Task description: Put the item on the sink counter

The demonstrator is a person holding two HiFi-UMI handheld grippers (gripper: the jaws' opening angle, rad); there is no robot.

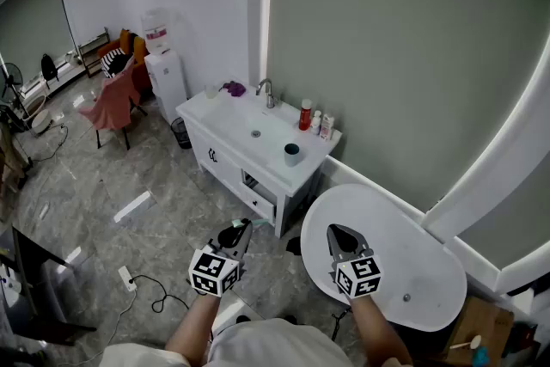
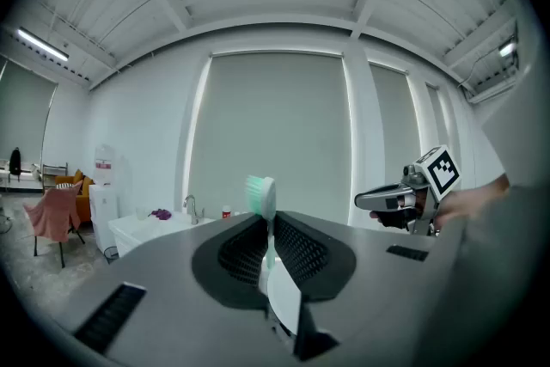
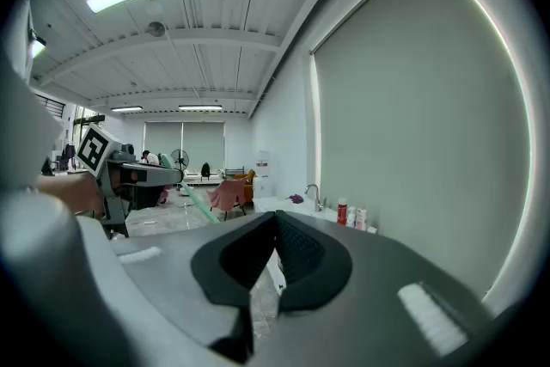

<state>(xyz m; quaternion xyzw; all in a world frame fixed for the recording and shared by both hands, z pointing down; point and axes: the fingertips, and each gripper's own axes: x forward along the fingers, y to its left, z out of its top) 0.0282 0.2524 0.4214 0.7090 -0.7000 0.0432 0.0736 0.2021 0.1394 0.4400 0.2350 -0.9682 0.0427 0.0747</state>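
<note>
My left gripper (image 1: 235, 234) is shut on a toothbrush (image 2: 261, 197) with a white handle and green bristles; the head sticks up above the jaws (image 2: 265, 221). In the right gripper view the same toothbrush (image 3: 198, 203) slants out of the left gripper (image 3: 131, 175). My right gripper (image 1: 338, 233) has its jaws closed together with nothing between them (image 3: 275, 217). The white sink counter (image 1: 225, 126) stands ahead against the grey wall, well beyond both grippers. It is also visible in the left gripper view (image 2: 150, 227).
On the counter are a faucet (image 1: 268, 92), a blue cup (image 1: 292, 154), a red bottle (image 1: 305, 114), small white bottles and a purple item (image 1: 233, 88). A round white table (image 1: 412, 271) sits under my right gripper. A water dispenser (image 1: 165, 71), a draped chair (image 1: 113, 100) and a floor cable (image 1: 148, 290) lie left.
</note>
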